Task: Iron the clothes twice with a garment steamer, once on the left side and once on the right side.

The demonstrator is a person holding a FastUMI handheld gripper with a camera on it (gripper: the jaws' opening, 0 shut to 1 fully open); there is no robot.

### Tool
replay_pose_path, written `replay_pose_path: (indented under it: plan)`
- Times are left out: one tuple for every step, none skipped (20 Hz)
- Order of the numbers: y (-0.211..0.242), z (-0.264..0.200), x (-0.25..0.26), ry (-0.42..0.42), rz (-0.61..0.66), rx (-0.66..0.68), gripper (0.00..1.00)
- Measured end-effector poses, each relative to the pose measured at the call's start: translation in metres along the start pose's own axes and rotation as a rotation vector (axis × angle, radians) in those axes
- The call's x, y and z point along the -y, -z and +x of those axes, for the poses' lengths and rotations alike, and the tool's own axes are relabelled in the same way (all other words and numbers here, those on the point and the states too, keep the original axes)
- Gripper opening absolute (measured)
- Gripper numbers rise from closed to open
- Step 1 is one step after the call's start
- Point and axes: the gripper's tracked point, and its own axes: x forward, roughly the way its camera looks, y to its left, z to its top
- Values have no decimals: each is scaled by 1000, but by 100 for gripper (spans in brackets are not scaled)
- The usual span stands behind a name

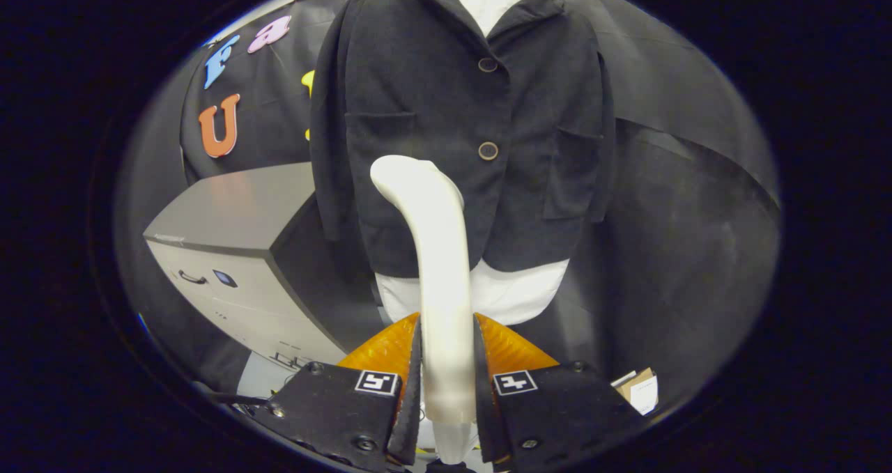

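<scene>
Tongs point(447, 361) are clamping the white garment steamer point(435, 250) by its handle, both fingers pressing on it from either side, with the steamer rising upright between them and its curved head reaching up ahead. Its head is sitting in front of the lower front of the dark jacket point(460, 111), near the lower button point(488, 150); contact cannot be told. Jacket is hanging over a white shirt point(516, 292), with a grey cabinet point(237, 250) standing beside it.

We see hand-held gripper point(447, 361) clamped on white steamer point(439, 264), its head at 12 o'clock against hanging black jacket point(446, 111).
</scene>
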Motion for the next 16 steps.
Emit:
replay_pose_path:
  plan:
    - [2,3,-1,-1,-4,-11,37]
    - [7,4,1,-1,-7,-19,37]
    - [9,4,3,0,-11,-26,37]
    - [11,5,7,-2,-14,-31,37]
    - [12,4,8,-4,-12,-34,37]
    - [11,3,9,-7,-9,-34,37]
    - [11,2,9,-12,-4,-33,37]
    - [10,0,10,-18,3,-31,37]
    - [9,-2,9,-25,10,-26,37]
    - [7,-4,10,-33,20,-19,37]
    - [5,-10,13,-38,27,-11,37]
    - [1,-23,22,-40,34,0,37]
    - [-4,-33,31,-41,43,13,37]
    - [-9,-40,37,-43,53,29,37]
    - [-15,-48,44,-44,65,46,37]
    - [-21,-55,52,-43,79,61,37]
